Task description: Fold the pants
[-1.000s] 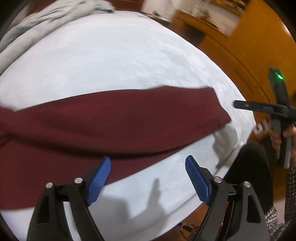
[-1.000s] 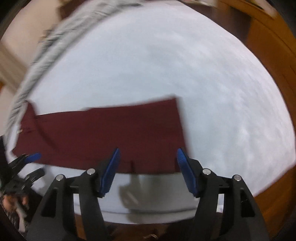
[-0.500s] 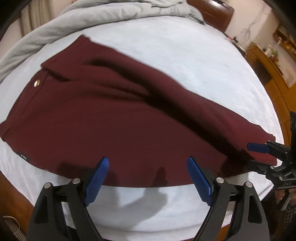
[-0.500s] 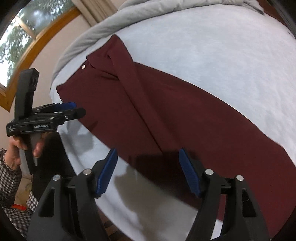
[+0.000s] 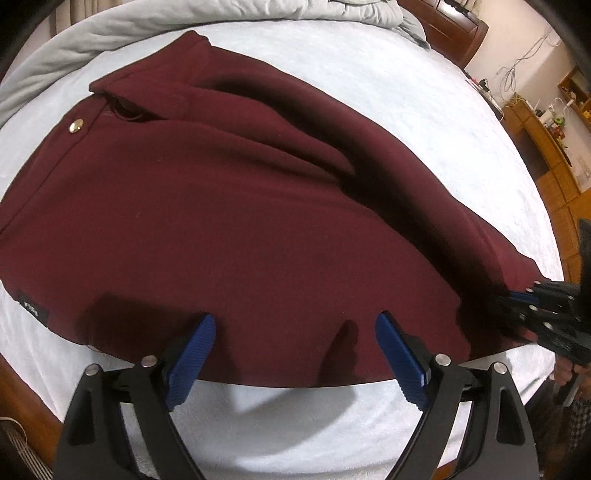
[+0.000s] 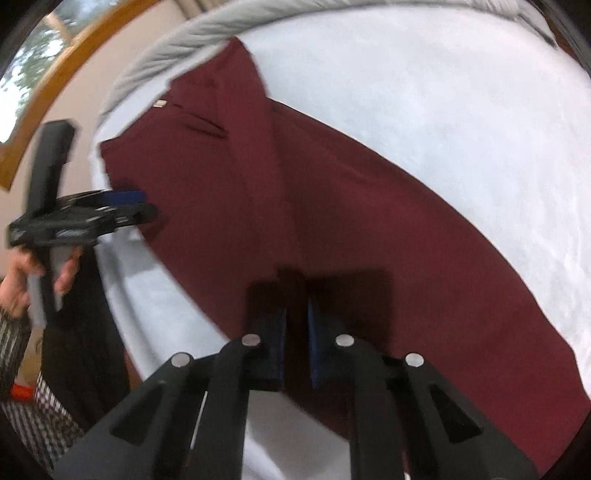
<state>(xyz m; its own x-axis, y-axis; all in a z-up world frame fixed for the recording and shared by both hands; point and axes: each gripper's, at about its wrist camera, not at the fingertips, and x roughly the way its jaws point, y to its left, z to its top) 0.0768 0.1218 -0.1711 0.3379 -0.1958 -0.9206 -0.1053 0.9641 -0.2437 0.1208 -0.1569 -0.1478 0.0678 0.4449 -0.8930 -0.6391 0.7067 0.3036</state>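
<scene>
Dark red pants (image 5: 258, 221) lie flat across the white bed, waistband with a gold button (image 5: 75, 126) at the far left, legs running right. My left gripper (image 5: 295, 325) hovers over the near edge of the seat area, its jaws wide and still opening, with nothing pinched between the blue pads (image 5: 192, 347). It also shows in the right wrist view, left gripper (image 6: 125, 203), beside the waist end. My right gripper (image 6: 295, 310) is shut on the pants (image 6: 332, 221) at the near edge of the leg. From the left wrist view, the right gripper (image 5: 532, 299) sits at the hem end.
A grey blanket (image 5: 110, 29) is bunched along the far side of the white sheet (image 5: 369, 74). Wooden cabinets (image 5: 546, 147) stand at the right, and a wood-framed window (image 6: 33, 92) at the left. A person's hand (image 6: 18, 280) holds the left gripper's handle.
Both grippers swung in and dropped closer to the pants. The right jaws went from open to shut on the near edge of the leg. The left gripper stays open.
</scene>
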